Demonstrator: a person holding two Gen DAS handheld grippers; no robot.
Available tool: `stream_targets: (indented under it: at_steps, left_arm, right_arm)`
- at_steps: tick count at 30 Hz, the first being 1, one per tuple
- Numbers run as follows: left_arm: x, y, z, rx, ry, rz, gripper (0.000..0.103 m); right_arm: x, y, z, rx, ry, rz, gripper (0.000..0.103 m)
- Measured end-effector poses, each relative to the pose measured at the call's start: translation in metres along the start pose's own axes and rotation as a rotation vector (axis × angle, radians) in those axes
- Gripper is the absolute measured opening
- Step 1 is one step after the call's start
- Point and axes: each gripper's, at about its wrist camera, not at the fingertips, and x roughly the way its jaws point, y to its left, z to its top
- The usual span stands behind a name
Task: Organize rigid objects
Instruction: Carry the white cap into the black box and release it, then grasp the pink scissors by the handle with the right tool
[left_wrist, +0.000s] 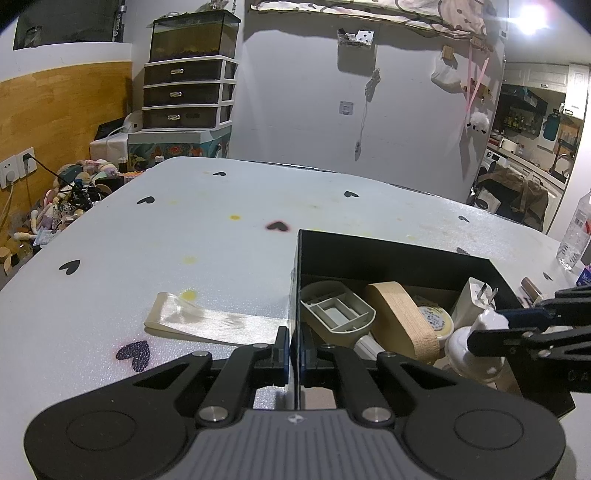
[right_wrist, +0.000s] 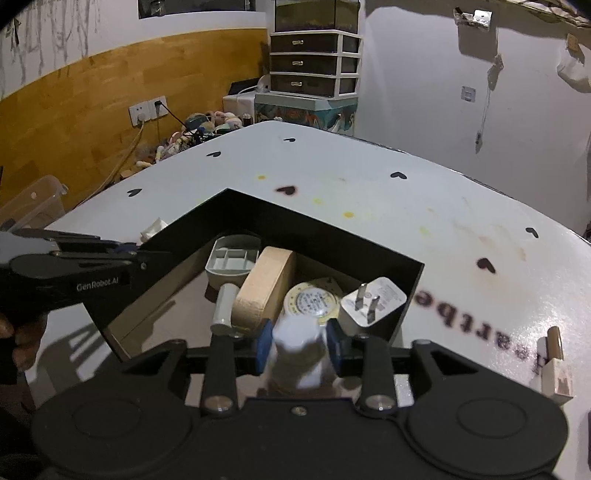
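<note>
Holding the white bottle (right_wrist: 297, 349) between its blue pads, your right gripper (right_wrist: 298, 345) has it clamped on both sides just above the near edge of the black box (right_wrist: 332, 240). From the left wrist view the same bottle (left_wrist: 476, 334) hangs over the box's near right corner, pinched by the right gripper (left_wrist: 517, 325).

Inside the box lie a grey scoop (right_wrist: 232, 260), a tan wooden block (right_wrist: 267, 288) leaning against it, a round tin (right_wrist: 312, 301) and a white plug adapter (right_wrist: 373, 301) with its prongs up, all packed close together.

Your left gripper (left_wrist: 294, 350) is nearly shut, its pads pressed on either side of the box's left wall.

Outside that wall a strip of clear tape (left_wrist: 207, 321) lies on the white table (left_wrist: 221, 240). A water bottle (left_wrist: 576, 229) stands at the far right edge.
</note>
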Motion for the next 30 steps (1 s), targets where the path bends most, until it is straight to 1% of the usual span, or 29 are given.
stream_targets:
  at_steps: [3,8,11,13,14,16,20,22,24,27,30]
  left_arm:
    - [0.000,0.000,0.000,0.000,0.000,0.000,0.005]
    - [0.000,0.000,0.000,-0.001,0.000,0.000,0.005]
    - [0.000,0.001,0.000,0.001,0.000,0.001,0.005]
    - [0.000,0.001,-0.001,0.001,0.001,0.001,0.005]
    - [0.000,0.001,0.000,0.001,0.000,0.001,0.005]
    - [0.000,0.001,0.000,0.001,0.001,0.001,0.005]
    - [0.000,0.001,0.000,0.001,0.000,0.001,0.005]
    - [0.000,0.001,0.000,0.000,0.001,0.001,0.005]
    - [0.000,0.001,0.000,0.000,0.001,0.001,0.005]
    - [0.000,0.001,-0.001,0.000,0.000,0.000,0.005]
    - [0.000,0.001,-0.001,-0.001,0.000,0.000,0.005]
  right_arm:
    - [-0.002,-0.001,0.000,0.002,-0.005,-0.001,0.043]
    - [-0.006,-0.003,-0.003,0.022,-0.009,0.015,0.047]
    - [-0.011,-0.004,-0.005,0.030,-0.016,0.026,0.056]
    - [-0.016,-0.005,-0.007,0.036,-0.030,0.039,0.065]
    - [-0.018,-0.005,-0.008,0.037,-0.039,0.047,0.067]
    - [-0.023,-0.005,-0.010,0.033,-0.058,0.058,0.078]
    - [-0.032,-0.003,-0.013,0.026,-0.088,0.061,0.085]
    - [-0.035,-0.003,-0.014,0.024,-0.097,0.053,0.094]
    - [-0.038,-0.004,-0.016,0.026,-0.113,0.046,0.099]
    - [-0.042,-0.006,-0.021,0.041,-0.133,0.028,0.103]
    - [-0.045,-0.013,-0.025,0.068,-0.140,-0.010,0.103]
